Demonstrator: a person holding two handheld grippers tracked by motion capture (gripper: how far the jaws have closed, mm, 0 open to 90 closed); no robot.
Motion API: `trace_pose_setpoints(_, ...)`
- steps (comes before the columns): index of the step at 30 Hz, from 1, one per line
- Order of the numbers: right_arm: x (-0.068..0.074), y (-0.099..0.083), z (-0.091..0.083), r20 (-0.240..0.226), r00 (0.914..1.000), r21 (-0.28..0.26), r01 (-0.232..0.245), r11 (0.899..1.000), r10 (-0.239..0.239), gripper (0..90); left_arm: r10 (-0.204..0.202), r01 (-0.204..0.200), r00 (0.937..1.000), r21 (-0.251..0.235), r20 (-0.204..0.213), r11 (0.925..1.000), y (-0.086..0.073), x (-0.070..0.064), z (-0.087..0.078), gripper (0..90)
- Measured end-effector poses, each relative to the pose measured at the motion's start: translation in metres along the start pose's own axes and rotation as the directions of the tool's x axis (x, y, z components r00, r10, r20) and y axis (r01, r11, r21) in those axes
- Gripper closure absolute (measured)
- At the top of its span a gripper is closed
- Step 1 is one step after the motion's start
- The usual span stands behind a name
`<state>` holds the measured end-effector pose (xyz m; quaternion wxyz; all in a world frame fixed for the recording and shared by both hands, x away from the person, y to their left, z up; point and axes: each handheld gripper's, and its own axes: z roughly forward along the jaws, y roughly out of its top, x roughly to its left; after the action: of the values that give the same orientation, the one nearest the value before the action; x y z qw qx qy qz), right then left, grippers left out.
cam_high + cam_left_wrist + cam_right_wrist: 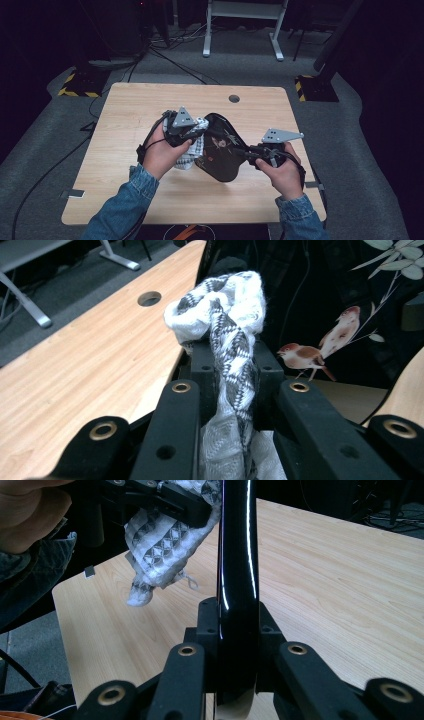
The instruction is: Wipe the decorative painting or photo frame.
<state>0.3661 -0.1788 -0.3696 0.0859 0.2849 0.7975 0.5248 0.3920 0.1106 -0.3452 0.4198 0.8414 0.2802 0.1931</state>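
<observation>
Cloth: white-and-grey patterned cloth (227,335), bunched; clamped between the jaws of the left gripper (186,129), top wad pressed at the tray's face, tail hanging over the table (150,105).
Tray: black lacquered tray (220,150) with painted birds and leaves, held up on edge above the table's middle, tilted; nothing seen resting in or on it.
Right gripper: right gripper (237,630) jaws closed on the tray's rim, edge-on and glossy in the right gripper view.
Step (judged): wiping the tray's decorated face while it is steadied.
Next move (judged): draw the cloth across the face with light pressure; the rim grip must resist the push or the tray will pivot.
Risk: smooth lacquer may slip in the jaws.
Surroundings: a round hole (234,98) at the table's far edge.
</observation>
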Motion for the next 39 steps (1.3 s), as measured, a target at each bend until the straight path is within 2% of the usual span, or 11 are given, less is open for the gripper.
trace_pose_setpoints(3,0.0,0.0,0.0,0.0,1.0,0.001,-0.002,1.0,0.002,79.9,0.014,-0.014,0.9994,0.004,0.032,0.9999,0.003,-0.009,0.003,77.9)
trace_pose_setpoints(7,0.0,0.0,0.0,0.002,1.0,0.003,-0.002,1.0,0.002,79.8,0.038,-0.038,0.998,0.004,0.051,0.9993,0.005,-0.021,0.007,77.8)
trace_pose_setpoints(13,0.0,0.0,0.0,-0.002,1.0,0.003,-0.004,1.0,0.004,80.0,0.078,-0.079,0.9922,0.01,0.097,0.9968,0.01,-0.037,0.01,77.8)
trace_pose_setpoints(17,0.0,0.0,0.0,-0.001,1.0,0.003,-0.007,1.0,0.007,80.1,0.094,-0.096,0.9902,0.012,0.103,0.9954,0.011,-0.044,0.013,77.8)
trace_pose_setpoints(20,-0.001,-0.001,0.0,-0.001,1.0,0.001,-0.01,1.0,0.01,80.1,0.12,-0.122,0.9886,0.022,0.091,0.9923,0.011,-0.048,0.014,77.8)
trace_pose_setpoints(23,-0.001,-0.001,0.0,-0.002,1.0,0.0,-0.008,1.0,0.008,80.0,0.105,-0.108,0.9896,0.023,0.099,0.9939,0.01,-0.043,0.014,77.9)
trace_pose_setpoints(31,-0.001,-0.001,0.0,-0.004,0.9999,-0.002,-0.014,1.0,0.014,79.9,0.063,-0.065,0.9966,0.032,0.052,0.9974,0.0,-0.022,0.011,77.9)
trace_pose_setpoints(39,-0.001,-0.001,0.0,-0.004,0.9999,-0.003,-0.016,1.0,0.016,79.7,0.031,-0.031,0.9995,0.029,0.012,0.9991,-0.006,-0.004,0.008,77.9)
